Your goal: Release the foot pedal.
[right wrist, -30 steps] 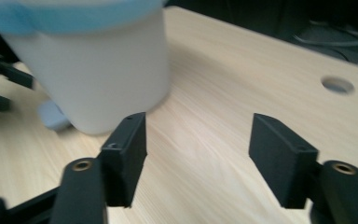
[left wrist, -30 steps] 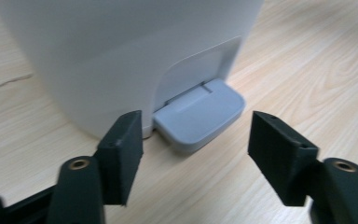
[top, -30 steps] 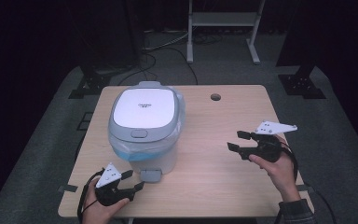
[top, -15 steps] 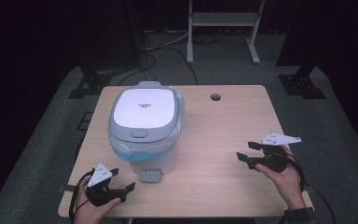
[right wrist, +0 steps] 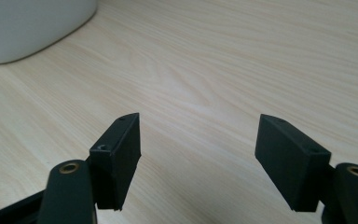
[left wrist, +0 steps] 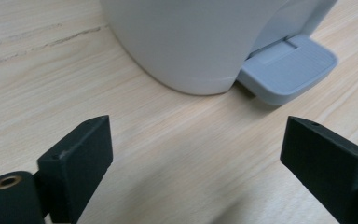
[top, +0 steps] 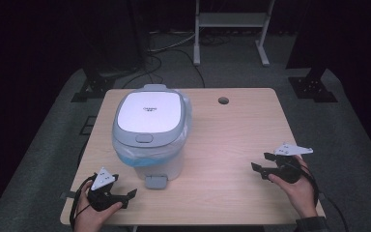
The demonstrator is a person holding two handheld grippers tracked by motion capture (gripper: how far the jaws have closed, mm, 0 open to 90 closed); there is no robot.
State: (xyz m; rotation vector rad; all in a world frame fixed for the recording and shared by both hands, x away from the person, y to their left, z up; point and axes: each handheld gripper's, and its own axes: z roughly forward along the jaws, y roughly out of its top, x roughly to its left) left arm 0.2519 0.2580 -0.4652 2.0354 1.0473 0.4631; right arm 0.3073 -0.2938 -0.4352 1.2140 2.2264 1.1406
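Note:
A white pedal bin [top: 149,116] with a grey-rimmed lid, shut, and a pale blue liner stands on the left half of the wooden table [top: 232,135]. Its grey pedal [top: 155,181] points at the near edge. My left gripper [top: 127,197] rests low at the near left corner, aimed at the bin's base [left wrist: 191,42] and pedal [left wrist: 289,65]. Its jaws [left wrist: 196,140] have just been opening and stand open, with nothing between them. My right gripper [top: 262,162] hovers near the right front edge and points left. Its jaws [right wrist: 198,126] have also been opening and are empty, with the bin's base [right wrist: 28,28] far off.
A round cable hole [top: 223,100] sits near the table's far edge. A metal rack [top: 232,19], dark stand feet [top: 311,89] and cables [top: 164,53] are on the floor behind the table. Bare wood lies between the bin and my right gripper.
My left gripper has slid left toward the near corner and its jaws have spread. My right gripper has sunk and drawn back toward the near right edge.

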